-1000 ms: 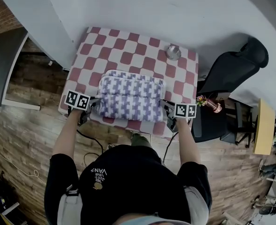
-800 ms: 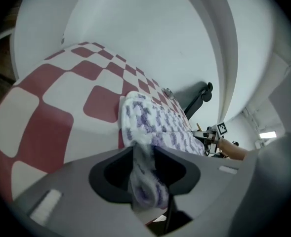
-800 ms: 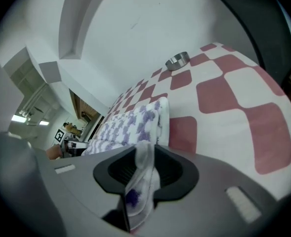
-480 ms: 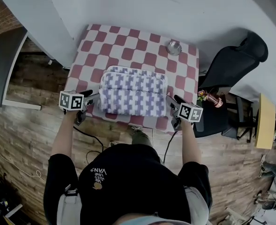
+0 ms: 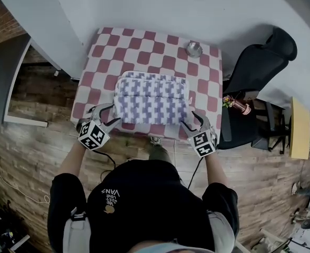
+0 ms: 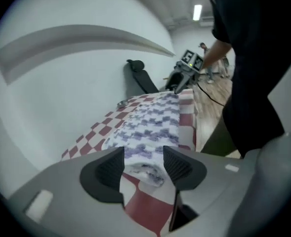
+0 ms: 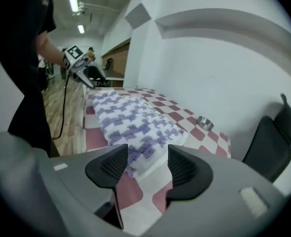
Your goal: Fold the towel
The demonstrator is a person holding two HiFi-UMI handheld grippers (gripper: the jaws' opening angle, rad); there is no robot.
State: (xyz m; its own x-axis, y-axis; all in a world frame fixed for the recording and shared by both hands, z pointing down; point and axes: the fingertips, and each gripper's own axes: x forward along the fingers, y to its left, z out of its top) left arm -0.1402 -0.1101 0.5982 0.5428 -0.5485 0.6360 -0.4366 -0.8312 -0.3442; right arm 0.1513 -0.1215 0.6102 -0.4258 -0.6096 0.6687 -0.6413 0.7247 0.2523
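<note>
A purple-and-white patterned towel (image 5: 151,100) lies folded into a thick rectangle on the red-and-white checked table (image 5: 144,51). My left gripper (image 5: 105,115) hovers at the towel's near left corner, by the table's front edge. Its jaws have just been opening and stand open, gripping nothing. My right gripper (image 5: 194,121) is at the near right corner, its jaws also just opened and empty. In the left gripper view the towel (image 6: 152,125) shows beyond the open left gripper (image 6: 144,164). In the right gripper view the towel (image 7: 130,120) lies past the open right gripper (image 7: 144,164).
A small metal bowl (image 5: 193,49) sits at the table's far right corner, also in the right gripper view as the bowl (image 7: 205,123). A black chair (image 5: 260,67) stands right of the table. A white wall runs behind it. Wooden floor surrounds the near side.
Both grippers let go of the towel's near corners, opened, rolled over and drew back toward the person, past the table's front edge. The towel stays folded in place.
</note>
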